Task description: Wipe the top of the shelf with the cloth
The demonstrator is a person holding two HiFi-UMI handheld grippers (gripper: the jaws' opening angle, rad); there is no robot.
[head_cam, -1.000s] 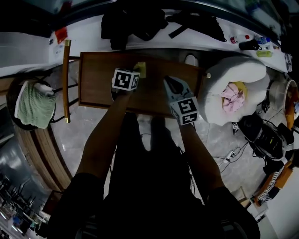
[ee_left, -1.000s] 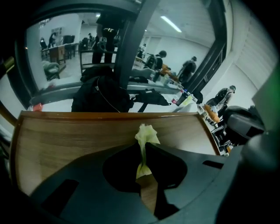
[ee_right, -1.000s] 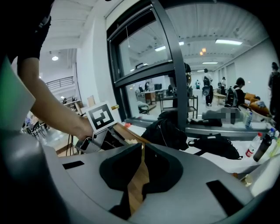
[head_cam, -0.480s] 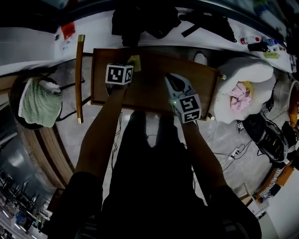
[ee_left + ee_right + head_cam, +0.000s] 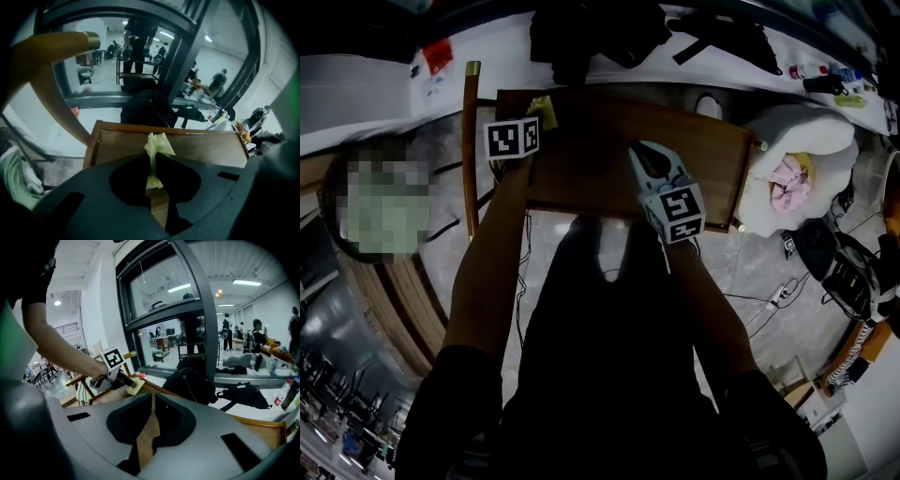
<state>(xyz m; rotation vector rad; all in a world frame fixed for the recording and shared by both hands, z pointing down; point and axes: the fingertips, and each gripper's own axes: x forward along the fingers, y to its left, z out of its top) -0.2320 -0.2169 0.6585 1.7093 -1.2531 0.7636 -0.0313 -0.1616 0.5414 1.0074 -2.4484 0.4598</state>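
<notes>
Wiping appears to be in hand: the left gripper (image 5: 536,120) has its fingers clenched on the pale yellow cloth (image 5: 546,105), which sits at the far left corner of the wooden shelf (image 5: 609,164). The right gripper (image 5: 643,155) hovers over the shelf's near edge, fingers closed on nothing. The next move probably calls for sweeping the cloth toward the shelf's right end, kept flat on the top.

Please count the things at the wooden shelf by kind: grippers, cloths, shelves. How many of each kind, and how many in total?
Grippers: 2, the left gripper and the right gripper
Cloths: 1, a yellow cloth pinched in the left gripper
Shelves: 1, a wooden shelf
Total: 4
</notes>
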